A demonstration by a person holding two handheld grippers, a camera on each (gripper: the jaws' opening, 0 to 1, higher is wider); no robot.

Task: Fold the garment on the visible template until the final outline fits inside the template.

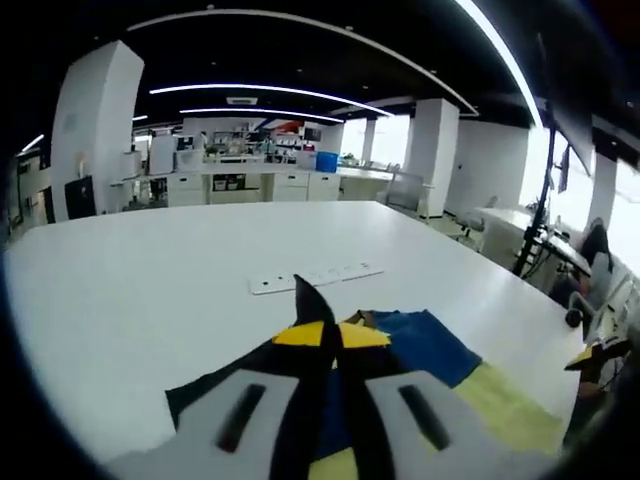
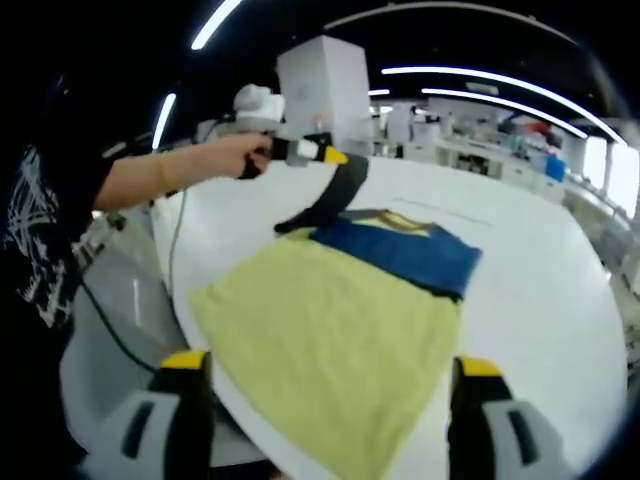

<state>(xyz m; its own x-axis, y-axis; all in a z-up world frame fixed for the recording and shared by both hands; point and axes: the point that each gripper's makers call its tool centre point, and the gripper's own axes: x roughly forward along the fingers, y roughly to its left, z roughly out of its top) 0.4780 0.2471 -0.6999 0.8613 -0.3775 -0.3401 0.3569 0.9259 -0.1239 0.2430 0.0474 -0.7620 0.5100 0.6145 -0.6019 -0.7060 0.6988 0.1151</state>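
The garment (image 2: pixel 345 320) lies flat on the white counter (image 2: pixel 540 290), near the counter's edge. It is mostly pale yellow, with a blue section (image 2: pixel 400 255) folded over at its far end, and a dark band with a yellow trim at the far edge of that blue part.

In the right gripper view, the right gripper (image 2: pixel 330 400) hovers at the near end of the garment with its jaws spread wide, one on each side of the yellow cloth, and holds nothing. The yellow cloth lies between and beyond the two jaws, and its near edge runs down past the counter's edge between them.

The left gripper (image 2: pixel 300 215), held out by a person's hand (image 2: pixel 245 155), reaches the far end of the garment in the same view. Its dark jaws slope down to the corner of the blue section, just beside the dark band. In the left gripper view, the left gripper (image 1: pixel 318 300) has its jaws pressed together to a point, directly over the yellow trim at the garment's far edge. Whether cloth is pinched between them cannot be told. The blue section (image 1: pixel 430 345) lies to the right of these jaws, with the yellow cloth (image 1: pixel 510 410) nearer the camera.

Beyond the garment, a white power strip (image 1: pixel 315 277) rests on the counter.
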